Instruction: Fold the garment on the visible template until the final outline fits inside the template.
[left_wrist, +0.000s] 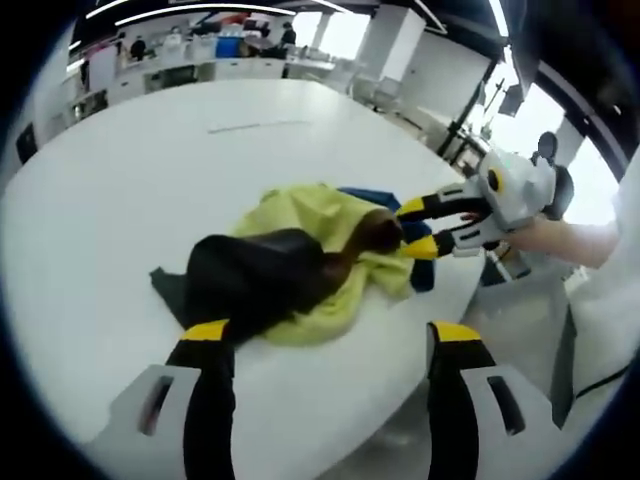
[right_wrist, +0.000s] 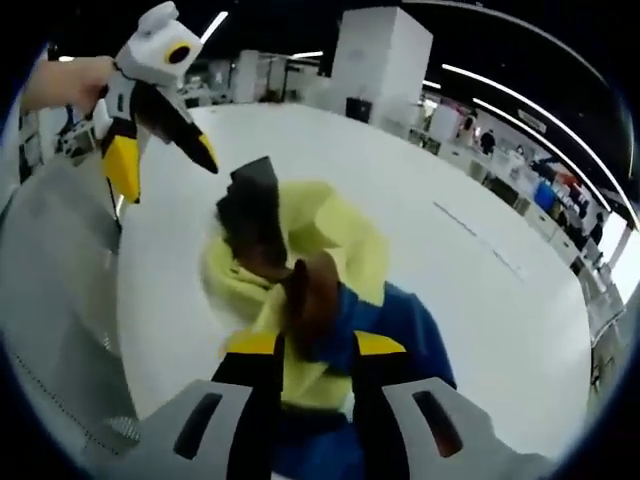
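A: How far along is the fold?

B: Barely begun, I'd judge. The garment (left_wrist: 300, 255) is a rumpled heap of yellow, dark and blue cloth on the white table (left_wrist: 120, 190), ahead of the left gripper (left_wrist: 330, 345) and slightly to its left. No flat outline yet, and I can't make out a template anywhere.

A: And the grippers?

B: The left gripper's jaws are spread wide with nothing between them, just short of the heap. The right gripper (right_wrist: 313, 345) has its jaws drawn in on a bunched fold of the garment (right_wrist: 300, 260), pinching it right at its tips. In the left gripper view it comes in from the right, touching the heap's far edge.

A: What's left?

B: Spreading, every fold, and fitting the outline.

A: Any writing?

B: None legible.
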